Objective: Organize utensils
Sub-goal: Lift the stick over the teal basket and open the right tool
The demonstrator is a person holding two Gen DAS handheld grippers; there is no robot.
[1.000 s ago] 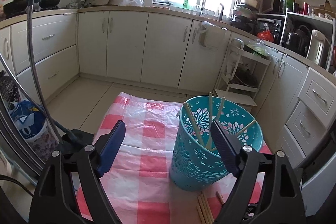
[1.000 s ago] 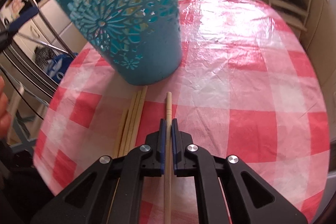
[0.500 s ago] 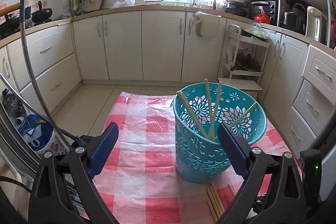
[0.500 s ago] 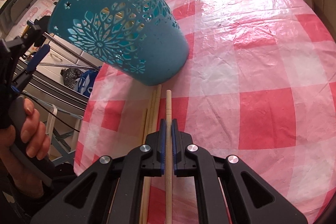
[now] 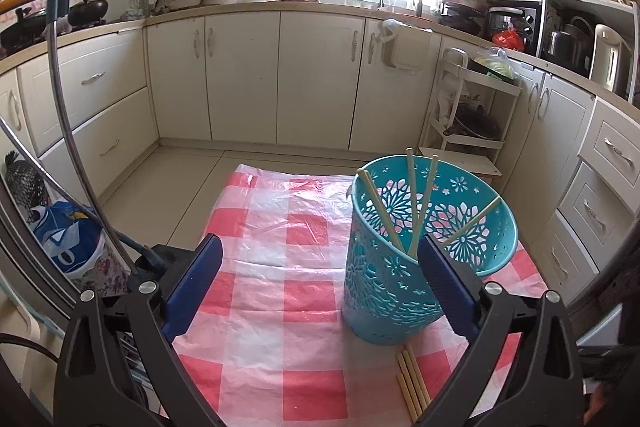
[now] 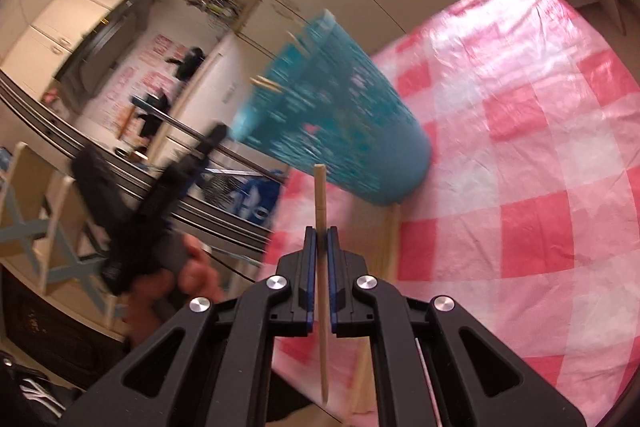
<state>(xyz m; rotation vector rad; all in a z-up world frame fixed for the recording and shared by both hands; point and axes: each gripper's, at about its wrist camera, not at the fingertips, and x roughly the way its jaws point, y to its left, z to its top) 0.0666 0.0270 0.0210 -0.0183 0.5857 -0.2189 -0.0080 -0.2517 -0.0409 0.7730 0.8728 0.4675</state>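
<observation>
A teal plastic basket with flower-shaped cut-outs [image 5: 424, 259] stands upright on the worktop covered by a red-and-white checked plastic cloth [image 5: 288, 291], toward the right side of that cloth in the left wrist view. Four pale wooden chopsticks [image 5: 416, 203] lean inside the basket, their tips rising above its rim and fanning apart. On the cloth, just in front of the basket's base, a small bundle of loose wooden chopsticks [image 5: 412, 383] lies side by side, close together. The left tool [image 5: 320, 279] hangs above the near edge of the cloth with its blue-padded jaws spread wide and widening further; nothing is between them, and the right-hand finger overlaps the basket's near wall in the picture without visibly touching it. In the right wrist view, which is blurred, the right tool [image 6: 321, 239] is clenched on a single wooden chopstick [image 6: 320, 195]; the stick runs between the two blue pads, its blunt end pointing out ahead toward the lower part of the basket [image 6: 340, 131] and its thin end trailing back beneath the tool. It is clear of the cloth [image 6: 520, 147]. Another chopstick on the cloth [image 6: 390, 239] shows just right of the tool, reaching up to the basket's base. At the left of that view a hand [image 6: 176, 283] grips the handle of the left tool [image 6: 152, 187].
</observation>
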